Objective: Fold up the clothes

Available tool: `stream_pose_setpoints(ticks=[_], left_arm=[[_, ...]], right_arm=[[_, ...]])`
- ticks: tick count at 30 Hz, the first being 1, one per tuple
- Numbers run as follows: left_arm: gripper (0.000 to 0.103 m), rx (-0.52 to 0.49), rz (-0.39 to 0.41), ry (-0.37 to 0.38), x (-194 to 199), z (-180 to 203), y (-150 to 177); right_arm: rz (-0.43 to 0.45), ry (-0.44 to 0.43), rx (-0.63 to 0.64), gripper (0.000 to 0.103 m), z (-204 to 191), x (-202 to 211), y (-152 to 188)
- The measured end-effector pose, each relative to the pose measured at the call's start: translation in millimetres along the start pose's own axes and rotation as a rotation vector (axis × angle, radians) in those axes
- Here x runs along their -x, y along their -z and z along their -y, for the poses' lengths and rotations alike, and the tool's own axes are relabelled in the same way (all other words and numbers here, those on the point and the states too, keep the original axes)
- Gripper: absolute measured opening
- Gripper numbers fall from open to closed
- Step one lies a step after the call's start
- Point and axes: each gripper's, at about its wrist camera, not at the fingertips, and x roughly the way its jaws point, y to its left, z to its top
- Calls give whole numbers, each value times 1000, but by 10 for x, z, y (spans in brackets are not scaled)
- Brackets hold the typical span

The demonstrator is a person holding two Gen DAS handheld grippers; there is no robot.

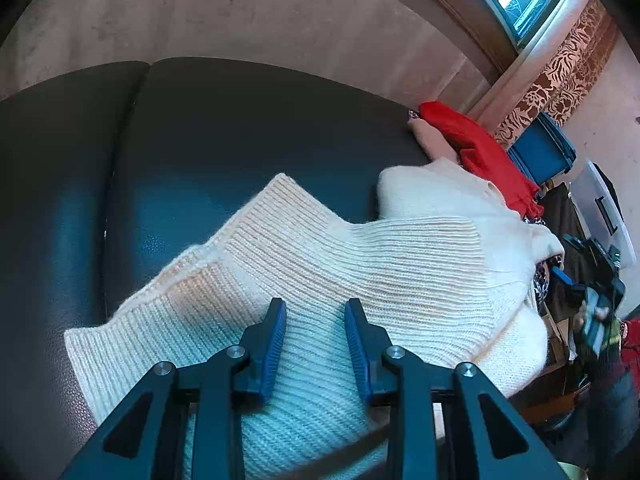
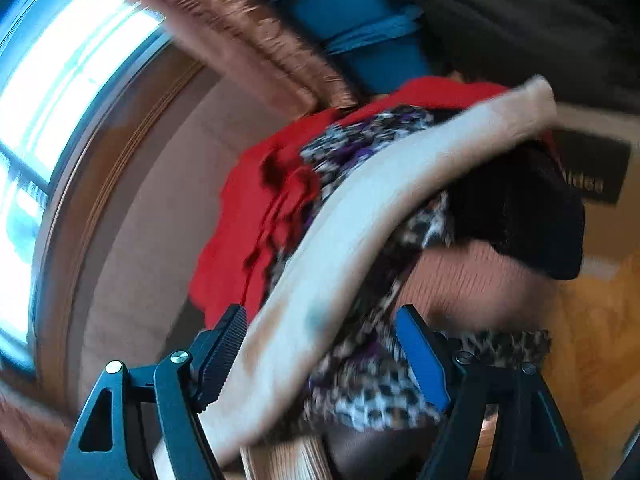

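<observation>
On the dark leather cushion [image 1: 224, 128] of a sofa lies a cream ribbed sweater [image 1: 320, 256], spread loosely with one ribbed edge folded up toward the seat back and its bulk bunched toward the right side of the left wrist view. Above it hovers the left gripper [image 1: 315, 308], its blue-padded fingers [image 1: 276, 344] partly apart with only the knit showing in the gap between them; whether the tips rest on the fabric cannot be told, and nothing is pinched. Beyond the sweater, against the sofa's far end, sits a heap of other clothes topped by a red garment [image 1: 484, 156], with a pale pink piece [image 1: 434, 142] just beside it and a blue plastic bin [image 1: 544, 152] behind. The right wrist view is blurred, yet it shows the right gripper [image 2: 320, 320] close over that heap, its fingers [image 2: 420, 364] standing wide. A cream sleeve or band of the sweater [image 2: 352, 248] runs diagonally through the gap (passing near the left-hand pad, though contact is unclear), and a leopard-print garment [image 2: 372, 384] lies beneath it beside the blue pad. Neither pad presses on cloth. A black knit piece [image 2: 532, 216] and the red garment [image 2: 248, 216] flank the cream band, with a bright window [image 2: 64, 92] off to the left.
</observation>
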Motion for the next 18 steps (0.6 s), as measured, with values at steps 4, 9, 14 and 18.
stream_pose_setpoints(ticks=[4,9,14,18], left_arm=[[30,2,8,1,37,-16,26],[30,22,22,17,104,-103,76],[30,62,47,21,232,-199,204],[30,89,55,-16,375,-281,319]], right_arm=[[11,36,-59,16,144,-138,-144],[36,47,67,13,-138,-65,-225],[-53,-118,160,13,-944,-350,-162],[-170,-330,289,13,-2127,-778,273]])
